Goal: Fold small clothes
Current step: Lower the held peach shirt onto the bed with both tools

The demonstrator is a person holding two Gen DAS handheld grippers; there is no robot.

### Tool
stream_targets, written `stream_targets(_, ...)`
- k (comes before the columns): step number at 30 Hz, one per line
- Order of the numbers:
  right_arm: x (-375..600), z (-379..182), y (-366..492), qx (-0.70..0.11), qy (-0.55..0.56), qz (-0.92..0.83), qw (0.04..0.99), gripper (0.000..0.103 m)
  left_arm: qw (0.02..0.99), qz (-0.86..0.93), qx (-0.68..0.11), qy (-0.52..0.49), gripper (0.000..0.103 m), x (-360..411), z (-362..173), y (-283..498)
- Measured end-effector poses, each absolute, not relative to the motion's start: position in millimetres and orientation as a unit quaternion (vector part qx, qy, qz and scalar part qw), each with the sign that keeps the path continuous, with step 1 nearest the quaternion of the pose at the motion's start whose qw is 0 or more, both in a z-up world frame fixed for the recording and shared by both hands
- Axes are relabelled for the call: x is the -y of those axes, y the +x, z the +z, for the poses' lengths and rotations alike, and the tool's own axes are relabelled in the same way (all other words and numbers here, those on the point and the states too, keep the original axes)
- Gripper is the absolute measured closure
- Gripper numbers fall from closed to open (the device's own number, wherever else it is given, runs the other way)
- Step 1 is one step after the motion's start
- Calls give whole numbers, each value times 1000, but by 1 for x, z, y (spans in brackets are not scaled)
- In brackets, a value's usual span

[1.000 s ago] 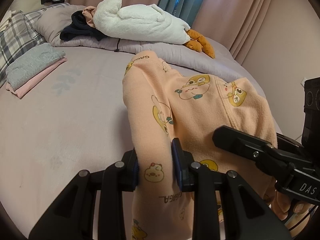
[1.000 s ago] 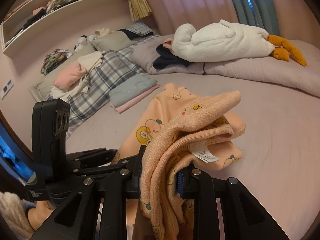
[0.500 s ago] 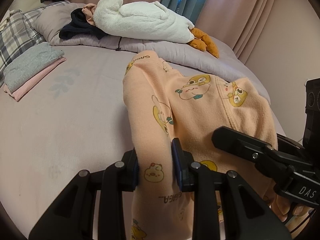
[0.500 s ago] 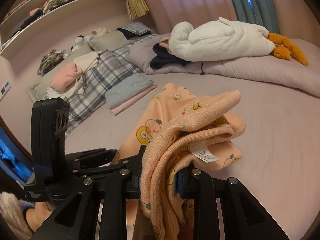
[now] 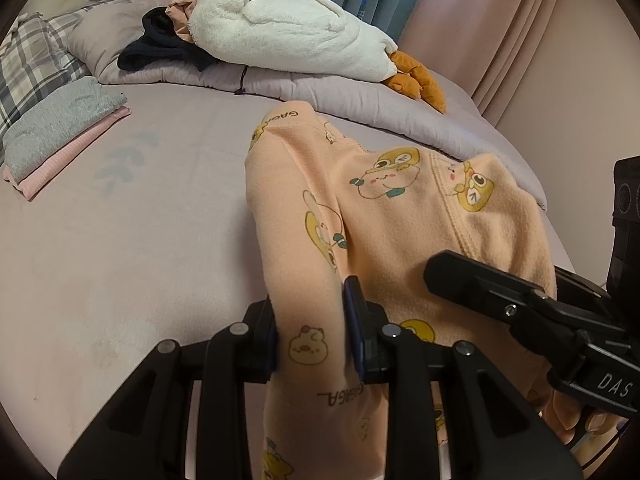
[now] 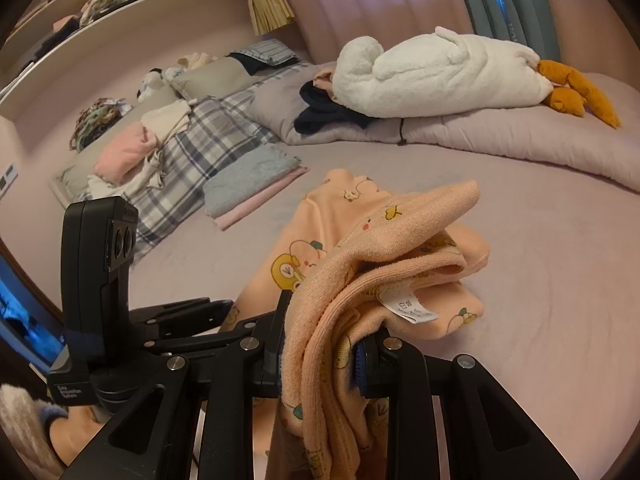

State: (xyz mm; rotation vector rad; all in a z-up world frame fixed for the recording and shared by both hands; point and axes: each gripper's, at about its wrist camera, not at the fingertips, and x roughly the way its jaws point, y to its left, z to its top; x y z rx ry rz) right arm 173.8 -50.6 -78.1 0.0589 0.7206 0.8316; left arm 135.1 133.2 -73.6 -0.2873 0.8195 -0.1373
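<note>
**Both grippers clamped on a peach cartoon-print garment above the bed**

The left gripper [image 5: 310, 334] has its two blue-padded black fingers pressed onto a fold of the peach fleece garment printed with yellow cartoon animals [image 5: 400, 216]. The cloth fills the gap between the pads and hangs below them toward six o'clock. From the pads the garment runs up toward twelve o'clock, where its far end rests on the lilac bed sheet [image 5: 140, 220].

The right gripper [image 6: 320, 354] is likewise closed on a bunched, ribbed edge of the same garment [image 6: 332, 256]. A white care label [image 6: 406, 306] sticks out just past its right pad, at about one o'clock. Beyond the pads the rest of the cloth lies crumpled on the sheet. In the left wrist view the right gripper's black body enters from three to four o'clock, lying against the garment.

At ten o'clock in both views sits a folded stack, a grey knit piece on a pink one [image 5: 60, 128]. At twelve o'clock a white plush goose with orange feet [image 5: 296, 40] lies on a rolled lilac quilt [image 5: 360, 100], beside a dark navy garment [image 5: 160, 46].
</note>
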Motion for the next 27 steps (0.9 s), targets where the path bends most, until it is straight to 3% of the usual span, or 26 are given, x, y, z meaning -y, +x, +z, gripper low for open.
stream_targets(27,36,-97,210,-351,16,386,853,76,902,-52,-410,-127,76,-138,-95,181)
